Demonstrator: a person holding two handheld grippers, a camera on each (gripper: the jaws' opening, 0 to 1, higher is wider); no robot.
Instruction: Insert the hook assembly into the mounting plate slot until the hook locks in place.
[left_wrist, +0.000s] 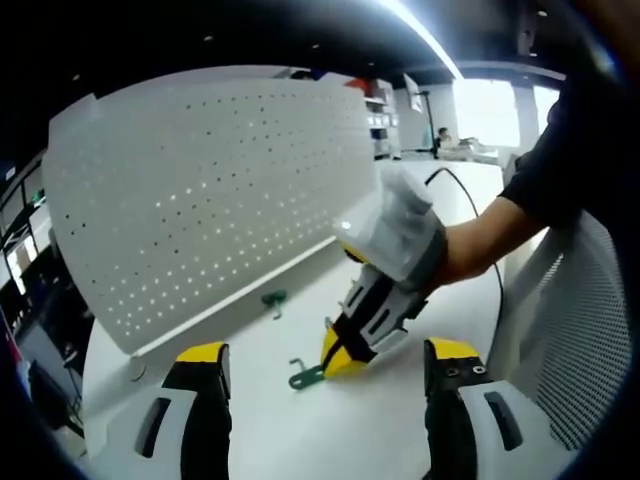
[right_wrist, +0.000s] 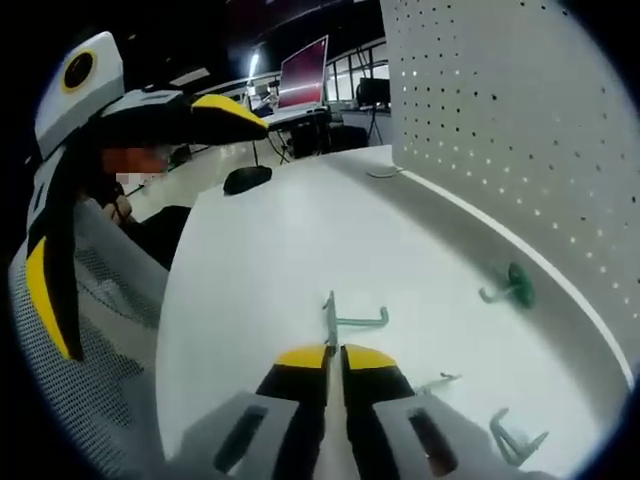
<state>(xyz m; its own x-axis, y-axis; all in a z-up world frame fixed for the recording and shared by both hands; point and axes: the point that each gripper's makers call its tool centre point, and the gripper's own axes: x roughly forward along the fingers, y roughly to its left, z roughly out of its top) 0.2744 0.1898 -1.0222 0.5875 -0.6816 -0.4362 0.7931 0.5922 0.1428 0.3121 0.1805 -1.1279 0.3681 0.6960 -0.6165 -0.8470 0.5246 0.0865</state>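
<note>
The right claw (right_wrist: 333, 352) is down at the white bench (right_wrist: 250, 270), its yellow-tipped jaws pressed nearly together on the flat end of a green hook (right_wrist: 352, 318) — a thin grip that suits so slight a piece. In the left gripper view the same claw (left_wrist: 340, 362) shows low over the bench (left_wrist: 340, 420) with the hook (left_wrist: 306, 376) poking out from its tips, a person's hand (left_wrist: 400, 240) around its body. Taking the hook by its plate end leaves the bent prong free; whether that end or the prong is meant to enter the slot cannot be told here.

The left claw (left_wrist: 325, 362) hangs back with its jaws wide apart and nothing between them, seemingly kept clear so both views take in the work. The perforated mounting plate (left_wrist: 200, 190) stands upright along the far bench edge, its face (right_wrist: 520, 110) toward the hands and well apart from the held hook.

More green hooks lie loose — a second hook (right_wrist: 508, 288) at the foot of the plate, seen too in the left gripper view (left_wrist: 273, 299), and a third hook (right_wrist: 515, 438) near the right claw. Judging by this, the task is at pickup; insertion is not yet begun.
</note>
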